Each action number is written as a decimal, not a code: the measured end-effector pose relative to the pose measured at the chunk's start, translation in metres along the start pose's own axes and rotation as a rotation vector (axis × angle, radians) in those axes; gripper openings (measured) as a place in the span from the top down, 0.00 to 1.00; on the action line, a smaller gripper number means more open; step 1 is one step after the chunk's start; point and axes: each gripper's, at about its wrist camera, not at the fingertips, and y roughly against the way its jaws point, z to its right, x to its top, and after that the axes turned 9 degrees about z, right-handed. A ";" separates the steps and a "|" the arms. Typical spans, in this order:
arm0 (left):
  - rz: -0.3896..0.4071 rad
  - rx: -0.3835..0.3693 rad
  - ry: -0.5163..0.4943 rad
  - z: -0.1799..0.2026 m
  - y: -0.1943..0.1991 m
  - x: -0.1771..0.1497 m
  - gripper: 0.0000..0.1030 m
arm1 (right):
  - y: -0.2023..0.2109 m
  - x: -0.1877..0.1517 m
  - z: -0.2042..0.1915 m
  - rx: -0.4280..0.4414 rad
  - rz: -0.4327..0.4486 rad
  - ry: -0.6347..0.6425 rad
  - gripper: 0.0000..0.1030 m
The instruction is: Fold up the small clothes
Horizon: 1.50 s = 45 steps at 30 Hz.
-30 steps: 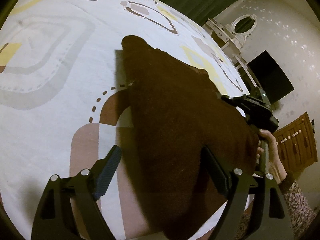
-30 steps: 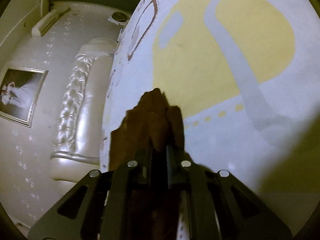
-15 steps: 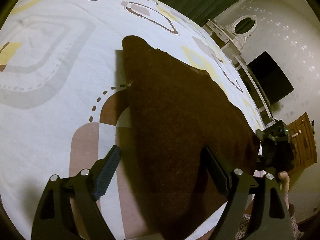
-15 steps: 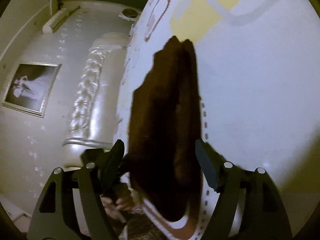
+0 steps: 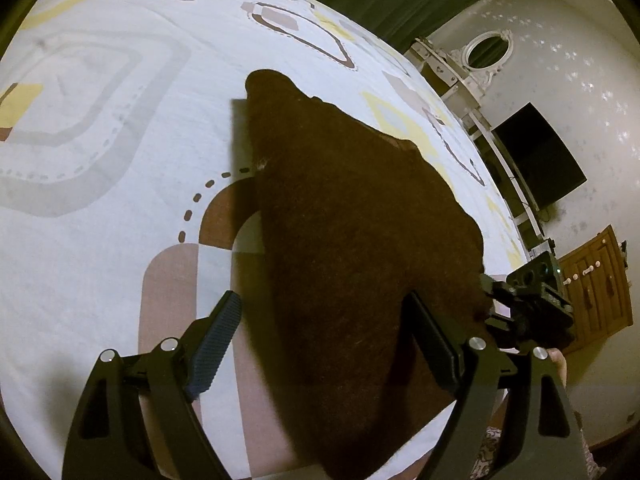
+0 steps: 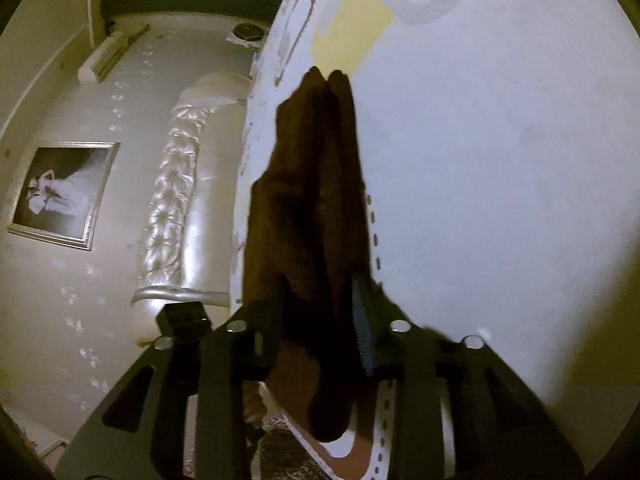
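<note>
Your patterned bedsheet (image 5: 100, 152) fills the frame, and the dark brown garment (image 5: 352, 240) lies across it, stretching from the middle down to the near edge, where its lower end hangs over. Your left gripper (image 5: 320, 344) hovers spread wide above the garment's near part, grasping nothing. Your right gripper (image 6: 318, 320) sits at the garment's right edge, fingers (image 6: 362, 340) closed in around the bunched fabric; whether they actually pinch it, you can't tell.
</note>
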 end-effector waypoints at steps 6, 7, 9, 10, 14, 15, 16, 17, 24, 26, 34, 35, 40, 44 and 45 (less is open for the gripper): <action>-0.005 -0.003 0.006 -0.001 0.001 0.001 0.19 | 0.010 -0.010 -0.004 0.024 -0.004 0.027 0.50; -0.008 -0.006 0.009 -0.002 0.002 0.001 0.19 | 0.010 -0.012 -0.006 0.027 -0.009 0.033 0.48; -0.014 -0.016 0.015 -0.001 0.004 -0.001 0.19 | 0.010 -0.017 -0.008 0.027 -0.021 0.050 0.46; -0.020 -0.026 0.019 0.000 0.005 -0.003 0.19 | 0.008 -0.019 -0.009 0.026 -0.026 0.056 0.46; -0.037 -0.058 0.009 0.008 0.008 -0.014 0.25 | -0.006 -0.029 -0.015 0.017 -0.058 0.087 0.52; -0.040 -0.047 -0.017 0.011 0.007 -0.017 0.51 | -0.008 -0.030 -0.017 0.005 -0.056 0.092 0.57; -0.055 -0.026 -0.034 0.013 0.004 -0.018 0.65 | -0.013 -0.032 -0.015 -0.013 -0.063 0.084 0.74; -0.061 -0.007 -0.040 0.013 0.002 -0.019 0.69 | -0.016 -0.033 -0.012 -0.016 -0.074 0.071 0.87; -0.042 0.062 -0.117 0.029 0.015 -0.023 0.79 | -0.009 -0.041 -0.013 -0.018 -0.051 0.073 0.91; -0.040 0.067 -0.113 0.030 0.017 -0.026 0.79 | -0.007 -0.044 -0.011 -0.016 -0.051 0.067 0.91; -0.053 0.049 -0.052 0.020 0.011 -0.028 0.75 | -0.012 -0.043 -0.009 -0.009 -0.055 0.050 0.90; -0.057 0.046 -0.048 0.019 0.011 -0.028 0.74 | -0.011 -0.043 -0.010 -0.010 -0.052 0.045 0.90; -0.055 0.031 -0.021 0.015 0.013 -0.030 0.62 | -0.004 -0.045 -0.004 -0.001 -0.039 0.027 0.85; -0.054 0.015 -0.016 0.018 0.015 -0.032 0.47 | 0.004 -0.048 -0.002 0.008 -0.027 0.003 0.81; -0.055 0.011 -0.018 0.019 0.016 -0.033 0.42 | 0.005 -0.047 -0.002 0.010 -0.024 -0.001 0.80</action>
